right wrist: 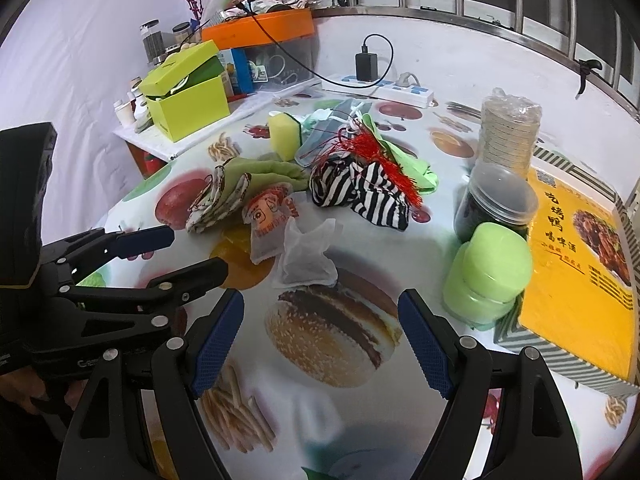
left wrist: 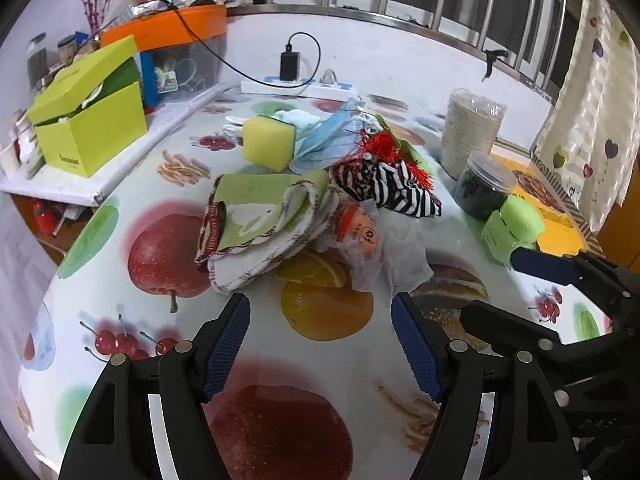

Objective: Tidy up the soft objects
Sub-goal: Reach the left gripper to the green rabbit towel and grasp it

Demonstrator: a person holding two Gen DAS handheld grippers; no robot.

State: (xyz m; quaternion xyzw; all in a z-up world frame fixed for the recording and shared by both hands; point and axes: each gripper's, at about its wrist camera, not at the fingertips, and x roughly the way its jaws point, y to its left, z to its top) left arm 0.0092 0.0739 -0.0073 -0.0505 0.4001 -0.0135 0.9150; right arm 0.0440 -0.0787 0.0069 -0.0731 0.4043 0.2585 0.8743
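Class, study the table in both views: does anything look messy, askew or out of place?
Yes. The soft things lie in a jumbled heap mid-table: a striped cloth crumpled with red tassel across it, face masks tangled behind, and a folded towel fanning open unevenly.

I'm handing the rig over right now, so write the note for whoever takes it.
Left gripper: open, empty, low over the table in front of the folded cloth.
Right gripper: open, empty, over the burger print.
Striped cloth, sponge, face masks and plastic bag lie loose mid-table.
Green box at back left, lid ajar.
Done: nothing visibly sorted. Left: everything.
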